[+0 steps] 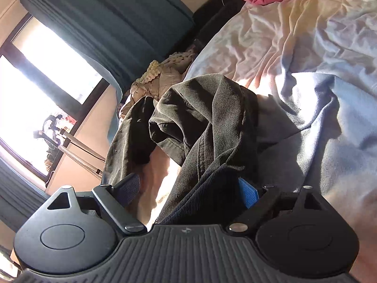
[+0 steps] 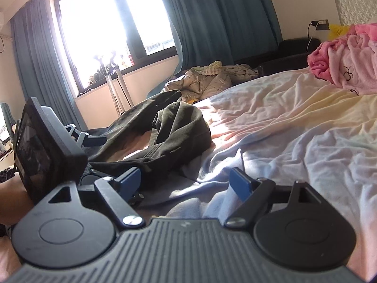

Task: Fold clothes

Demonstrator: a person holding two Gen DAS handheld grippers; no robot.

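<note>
Teal curtains [image 2: 212, 18] are drawn beside a bright window [image 2: 99, 23], and a charger [image 2: 319, 25] is plugged into the wall behind the bed [image 2: 294, 118].

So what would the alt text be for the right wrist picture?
An open hand-held gripper hovers low over a rumpled pastel bedsheet, beside a crumpled dark olive garment. Behind are a bright window, teal curtains and pink clothes.

A home bedroom — rumpled bed sheet [image 2: 294, 122], teal curtains [image 2: 219, 18], sunlit window [image 2: 94, 23].
</note>
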